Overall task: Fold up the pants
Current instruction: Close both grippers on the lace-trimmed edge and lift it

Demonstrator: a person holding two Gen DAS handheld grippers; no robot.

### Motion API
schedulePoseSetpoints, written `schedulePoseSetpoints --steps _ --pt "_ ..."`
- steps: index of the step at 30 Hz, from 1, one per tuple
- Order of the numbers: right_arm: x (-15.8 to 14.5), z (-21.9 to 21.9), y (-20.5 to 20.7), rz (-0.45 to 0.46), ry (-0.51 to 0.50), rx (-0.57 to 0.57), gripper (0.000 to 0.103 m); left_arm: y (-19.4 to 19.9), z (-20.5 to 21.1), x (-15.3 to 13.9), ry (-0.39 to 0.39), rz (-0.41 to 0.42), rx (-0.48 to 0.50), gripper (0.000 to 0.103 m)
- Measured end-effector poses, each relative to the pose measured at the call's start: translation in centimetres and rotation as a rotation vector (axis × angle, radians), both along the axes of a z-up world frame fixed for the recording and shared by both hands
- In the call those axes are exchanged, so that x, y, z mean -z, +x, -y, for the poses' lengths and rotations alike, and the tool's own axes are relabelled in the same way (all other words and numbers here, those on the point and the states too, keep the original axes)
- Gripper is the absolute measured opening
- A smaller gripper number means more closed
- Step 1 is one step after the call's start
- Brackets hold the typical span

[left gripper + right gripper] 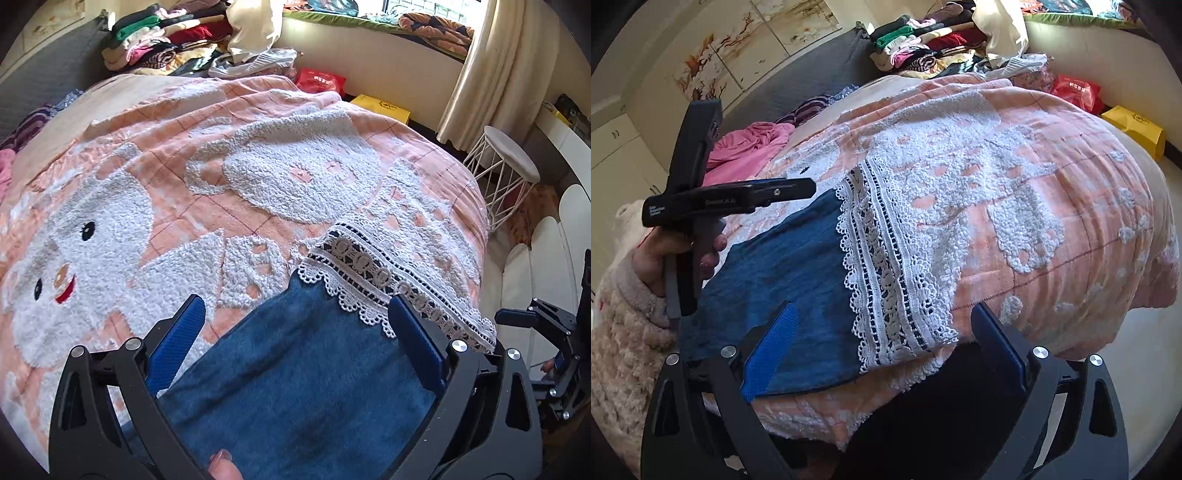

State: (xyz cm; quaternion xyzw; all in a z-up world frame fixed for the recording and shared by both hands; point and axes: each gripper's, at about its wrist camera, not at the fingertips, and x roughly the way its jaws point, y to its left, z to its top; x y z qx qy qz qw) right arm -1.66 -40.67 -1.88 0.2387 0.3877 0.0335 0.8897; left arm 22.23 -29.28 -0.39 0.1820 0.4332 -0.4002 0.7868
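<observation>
- Lying flat on a bed, blue pants (295, 369) with a white lace hem (391, 288) are spread over a pink quilt (221, 184) patterned with white fleecy animal figures.
- The left gripper (295, 325) is held just above the blue cloth with its jaws spread wide apart; nothing is caught between the blue pads (177, 343).
- From the right wrist view, the right gripper (886, 343) is seen with its jaws likewise wide apart, poised over the lace hem at the near edge of the bed; nothing is clamped.
- A hand (665, 254) in a fluffy cream sleeve (624, 332) is seen gripping the handle of the left tool, at the left of the right wrist view.
- Stacked clothes (159, 40) are piled at the far end of the bed, beside a grey headboard (798, 74).
- A white wire stool (506, 166), a cream curtain (476, 66), a red bag (319, 81) and a yellow bag (1134, 125) are seen on the floor side.
</observation>
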Motion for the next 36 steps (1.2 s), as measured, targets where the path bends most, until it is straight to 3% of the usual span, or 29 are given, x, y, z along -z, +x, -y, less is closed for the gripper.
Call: schedulePoseSetpoints --steps 3,11,15,16,19,22,24,29,36 --pt "0.5 0.3 0.1 0.005 0.033 -0.001 0.076 1.7 1.0 1.0 -0.011 -0.048 0.007 0.093" --pt "-0.2 -0.1 1.7 0.049 -0.05 -0.06 0.072 3.7 2.6 2.9 -0.023 -0.149 0.056 0.076" --pt "0.8 0.0 3.1 0.022 -0.063 -0.111 0.069 4.2 2.7 3.9 -0.04 -0.192 0.07 0.074" --pt "1.2 0.1 3.3 0.01 -0.055 -0.124 0.063 4.3 2.6 4.0 -0.046 -0.199 0.074 0.074" --pt "2.1 0.4 3.4 0.004 -0.051 -0.131 0.056 4.4 2.5 3.9 -0.058 -0.212 0.081 0.073" --pt "1.9 0.9 2.9 0.006 -0.014 -0.134 0.04 3.7 2.2 3.4 -0.08 -0.231 0.115 0.055" --pt "1.6 0.9 2.4 0.019 0.011 -0.147 0.038 2.9 2.4 3.0 -0.104 -0.256 0.16 0.052" --pt "2.0 0.7 2.9 -0.004 -0.007 -0.147 0.038 1.8 4.1 4.1 -0.003 -0.187 0.207 0.053" --pt "2.6 0.6 3.8 -0.018 0.016 -0.169 0.038 2.2 4.3 4.2 -0.043 -0.21 0.191 0.054"
